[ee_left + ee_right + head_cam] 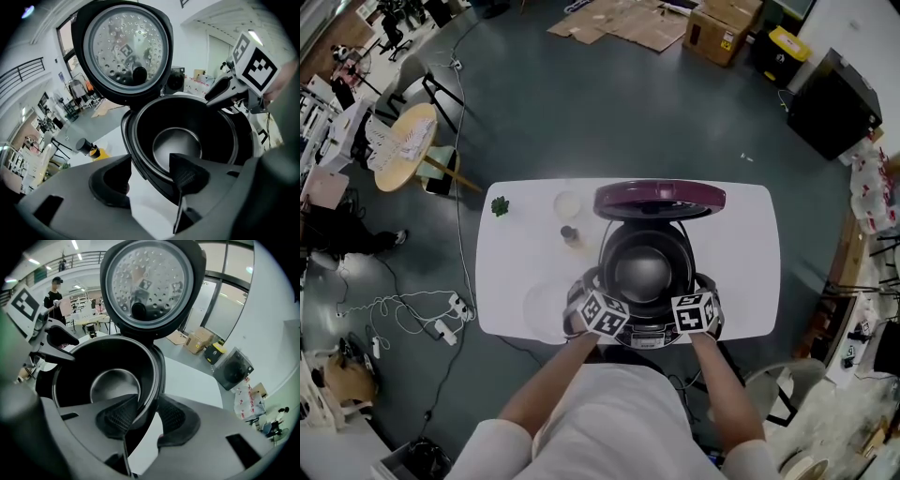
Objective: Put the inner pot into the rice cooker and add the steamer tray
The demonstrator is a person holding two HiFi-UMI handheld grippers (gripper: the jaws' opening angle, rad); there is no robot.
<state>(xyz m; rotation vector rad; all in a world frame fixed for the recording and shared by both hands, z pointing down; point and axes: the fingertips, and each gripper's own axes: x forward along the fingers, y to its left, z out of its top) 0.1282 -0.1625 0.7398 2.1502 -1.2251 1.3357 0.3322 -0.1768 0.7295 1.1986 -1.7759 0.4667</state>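
The left gripper [150, 163] holds its black ribbed wedge pads [187, 176] apart. One sits inside and one outside the round rim of the inner pot [176, 145], and neither presses it. The right gripper [147, 401] straddles the opposite rim the same way, jaws parted and gripping nothing. The pot, dark-walled with a shiny metal bottom, sits in the rice cooker [649, 337]. The cooker's maroon lid [659, 199] stands open, showing a dimpled metal underside. The forearms [548, 384] reach forward, and the grippers angle steeply down at the cooker's sides. The cooker stands midway along the near edge of the white table [741, 262]. Around it are grey floor [581, 103], cables [403, 309] and cardboard boxes [722, 28].
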